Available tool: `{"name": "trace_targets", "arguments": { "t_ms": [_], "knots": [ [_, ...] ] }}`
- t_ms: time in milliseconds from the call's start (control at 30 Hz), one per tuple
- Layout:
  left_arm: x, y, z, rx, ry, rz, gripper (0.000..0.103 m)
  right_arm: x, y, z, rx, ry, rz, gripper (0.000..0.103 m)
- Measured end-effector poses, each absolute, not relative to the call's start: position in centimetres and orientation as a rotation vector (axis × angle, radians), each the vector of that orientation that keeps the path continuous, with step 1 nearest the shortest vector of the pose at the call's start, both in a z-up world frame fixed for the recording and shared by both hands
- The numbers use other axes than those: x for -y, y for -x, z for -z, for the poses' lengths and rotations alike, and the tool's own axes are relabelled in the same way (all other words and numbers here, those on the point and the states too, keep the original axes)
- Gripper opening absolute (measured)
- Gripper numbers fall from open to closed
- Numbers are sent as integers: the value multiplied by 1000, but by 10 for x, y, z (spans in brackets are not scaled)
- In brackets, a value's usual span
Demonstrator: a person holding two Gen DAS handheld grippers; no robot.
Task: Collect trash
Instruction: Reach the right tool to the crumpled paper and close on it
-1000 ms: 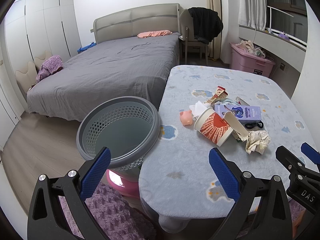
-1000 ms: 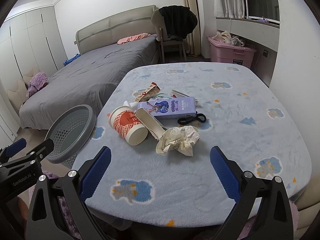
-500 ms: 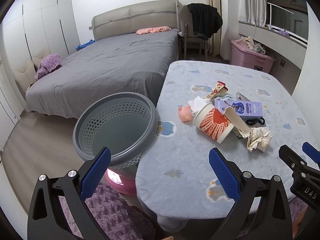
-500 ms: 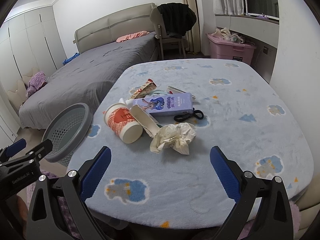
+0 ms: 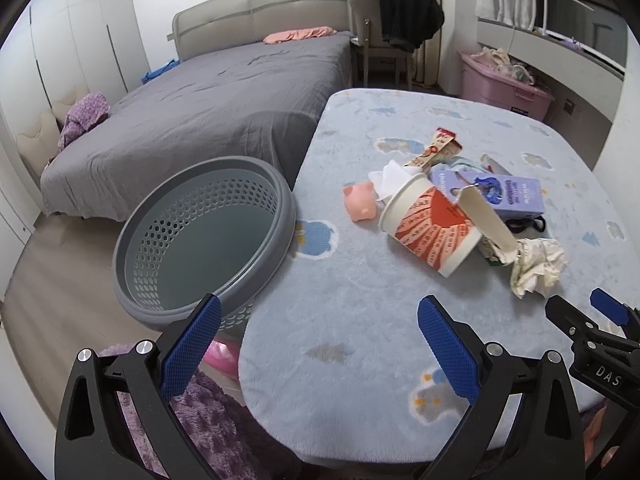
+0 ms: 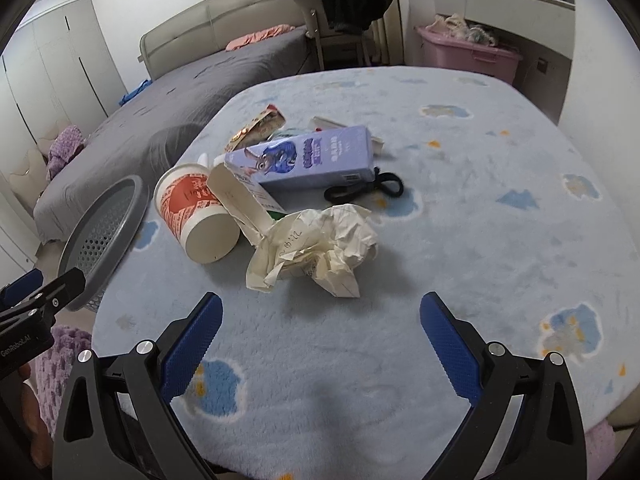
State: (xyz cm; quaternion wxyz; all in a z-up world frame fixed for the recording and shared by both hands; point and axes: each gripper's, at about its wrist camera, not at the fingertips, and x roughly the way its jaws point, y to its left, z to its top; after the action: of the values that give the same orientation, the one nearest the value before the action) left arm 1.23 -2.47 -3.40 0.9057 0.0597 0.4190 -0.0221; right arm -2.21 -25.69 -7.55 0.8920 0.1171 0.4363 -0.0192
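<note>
the crumpled paper [image 6: 316, 248] lay on the table [image 6: 480, 216] just ahead of the right gripper [image 6: 320, 344], whose jaws stood wide and empty. the left gripper [image 5: 320, 348], likewise spread, hovered near the grey basket [image 5: 208, 236].

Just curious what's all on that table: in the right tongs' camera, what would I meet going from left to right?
Basket → cup → crumpled paper → black hair tie.
</note>
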Motion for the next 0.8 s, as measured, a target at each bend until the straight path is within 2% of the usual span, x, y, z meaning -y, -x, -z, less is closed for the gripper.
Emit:
{"name": "trace_targets", "arguments": {
  "t_ms": [433, 800],
  "knots": [
    [29, -30, 52, -905, -126, 54, 97, 254, -32, 106, -995, -194, 72, 95],
    [36, -38, 59, -923, -127, 78, 97, 264, -41, 112, -980, -214, 70, 94]
  ]
}}
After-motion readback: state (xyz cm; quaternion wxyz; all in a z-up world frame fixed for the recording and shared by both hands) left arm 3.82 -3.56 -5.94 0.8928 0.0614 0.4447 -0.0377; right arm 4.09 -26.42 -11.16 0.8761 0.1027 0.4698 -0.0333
